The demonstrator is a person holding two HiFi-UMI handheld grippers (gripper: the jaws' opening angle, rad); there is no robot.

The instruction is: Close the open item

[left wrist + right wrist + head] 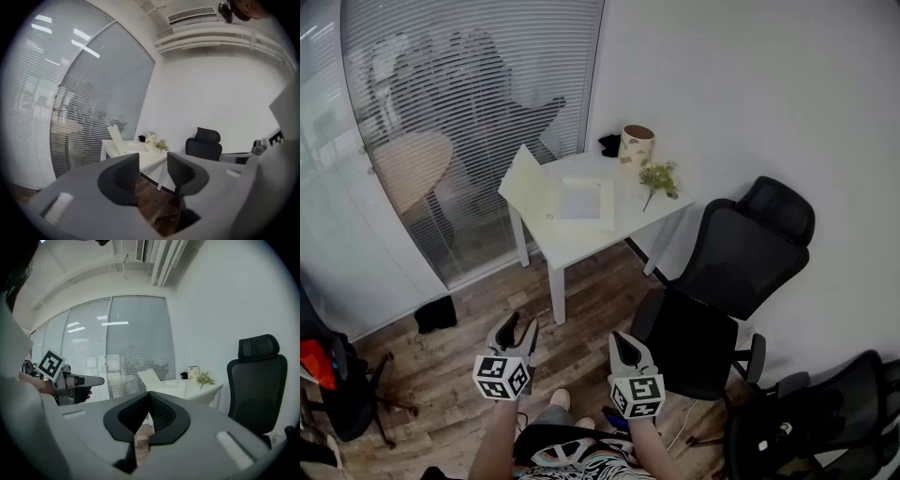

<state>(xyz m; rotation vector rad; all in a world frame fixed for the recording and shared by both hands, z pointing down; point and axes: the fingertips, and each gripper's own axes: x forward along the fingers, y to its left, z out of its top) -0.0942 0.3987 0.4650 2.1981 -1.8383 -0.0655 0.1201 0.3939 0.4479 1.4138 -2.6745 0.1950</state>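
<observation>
Left tongs (521,325) wide open, empty | right tongs (623,339) pinched shut, nothing in them | cream folder (562,192) – cover up – on desk (581,246), well ahead of both

white table (572,246) | on it: open folder (546,192); cup (636,145); green sprig (659,178); black object (609,144)

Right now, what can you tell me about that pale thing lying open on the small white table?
It is a flat cream case, like a folder or a shallow box, and it looks like card or thin plastic. Its base lies flat on the white table, near the window-side edge. Its lid stands raised and tilted along the left side, so the case is open. A paler sheet lies inside. Only the table touches it.
</observation>
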